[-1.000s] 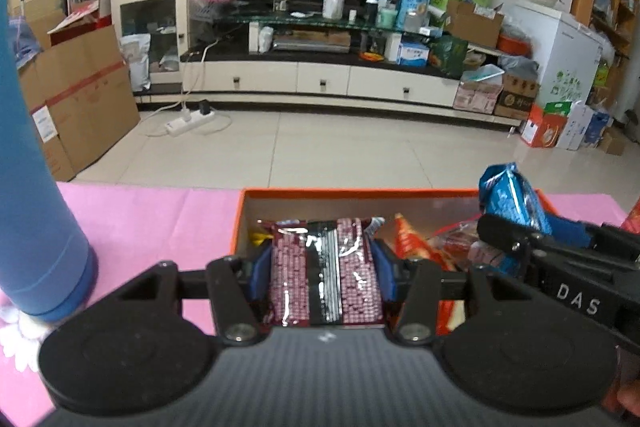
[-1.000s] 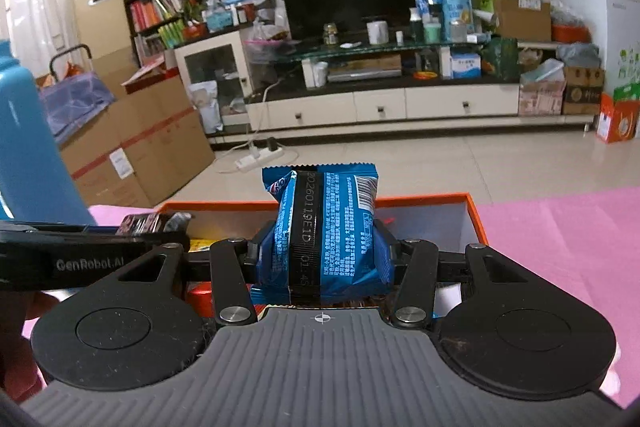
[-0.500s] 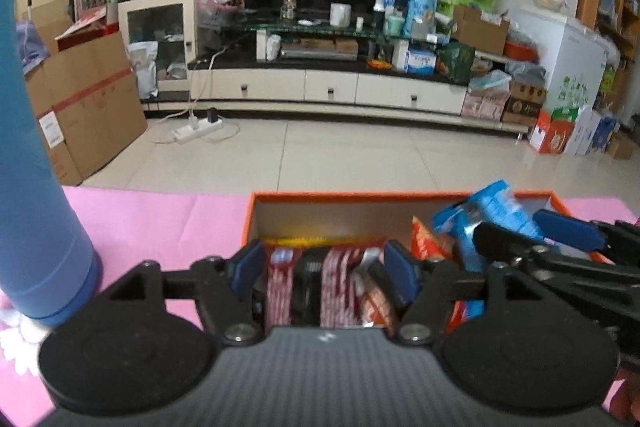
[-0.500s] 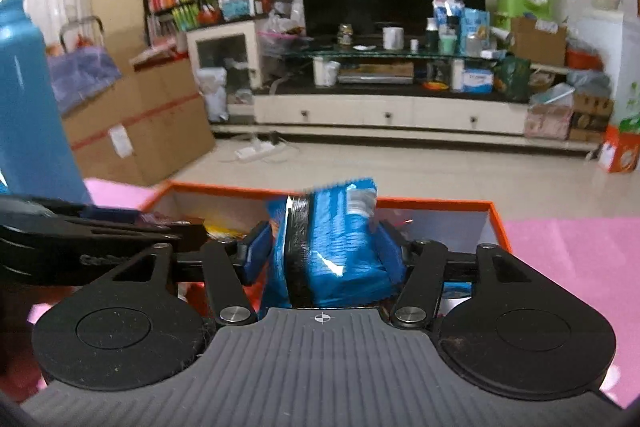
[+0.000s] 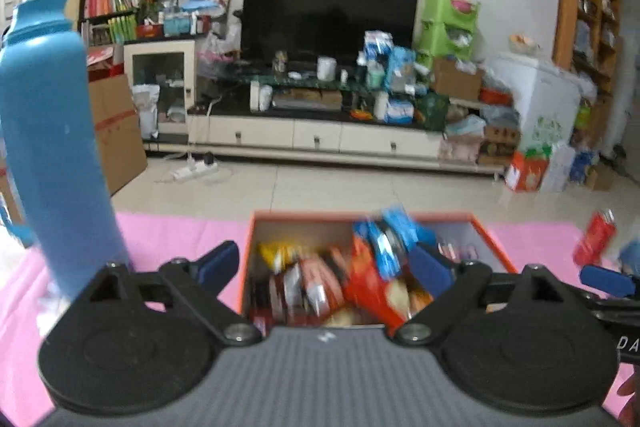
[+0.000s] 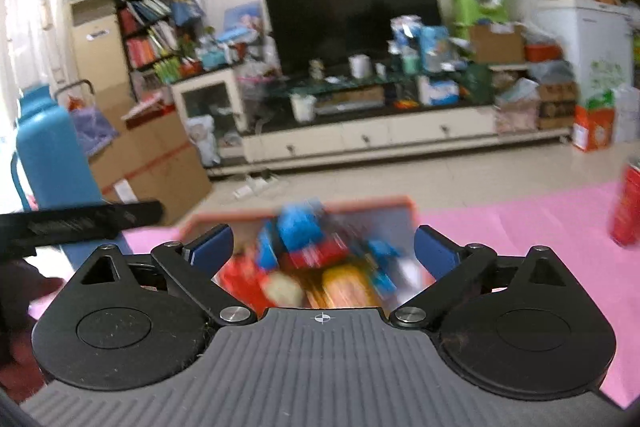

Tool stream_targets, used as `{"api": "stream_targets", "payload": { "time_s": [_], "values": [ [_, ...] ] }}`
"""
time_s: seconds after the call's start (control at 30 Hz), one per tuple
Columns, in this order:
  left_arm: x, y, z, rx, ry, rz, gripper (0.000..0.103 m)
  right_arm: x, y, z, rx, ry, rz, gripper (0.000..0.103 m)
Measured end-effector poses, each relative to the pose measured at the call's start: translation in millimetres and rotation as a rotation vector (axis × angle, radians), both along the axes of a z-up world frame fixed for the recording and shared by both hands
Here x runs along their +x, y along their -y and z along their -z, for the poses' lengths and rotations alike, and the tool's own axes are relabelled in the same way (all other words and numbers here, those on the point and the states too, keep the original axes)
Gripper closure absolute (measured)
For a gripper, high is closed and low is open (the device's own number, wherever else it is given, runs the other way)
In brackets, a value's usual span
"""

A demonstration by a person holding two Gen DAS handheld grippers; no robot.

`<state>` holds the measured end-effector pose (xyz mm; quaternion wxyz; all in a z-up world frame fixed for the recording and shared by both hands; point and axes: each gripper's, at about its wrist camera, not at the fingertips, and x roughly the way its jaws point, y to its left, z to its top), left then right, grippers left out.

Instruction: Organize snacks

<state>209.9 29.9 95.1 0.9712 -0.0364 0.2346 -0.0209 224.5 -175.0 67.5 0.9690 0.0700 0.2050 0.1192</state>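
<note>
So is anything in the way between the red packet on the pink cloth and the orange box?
Nothing visible. Only bare pink cloth lies between the red packet and the orange box. The right tool, jaws opening and empty, sits before the box, not between them.

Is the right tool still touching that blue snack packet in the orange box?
Apart. In the right wrist view the right tool is opening, its blue pads wide on both sides of the blue snack packet, which lies in the orange box.
</note>
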Motion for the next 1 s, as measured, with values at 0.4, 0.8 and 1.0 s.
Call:
{"api": "stream_targets", "payload": {
  "time_s": [0.4,0.8,1.0],
  "values": [
    [-109,17,80,0.018,-0.223,-0.009,0.011,-122,89,66,0.072,-0.174,0.160,0.013],
    [-94,-3,69,0.036,-0.212,-0.093,0.011,-88,92,76,0.115,-0.241,0.184,0.013],
    [-88,-21,67,0.006,-0.216,-0.121,0.011,-75,67,82,0.061,-0.271,0.134,0.012]
  ]
}}
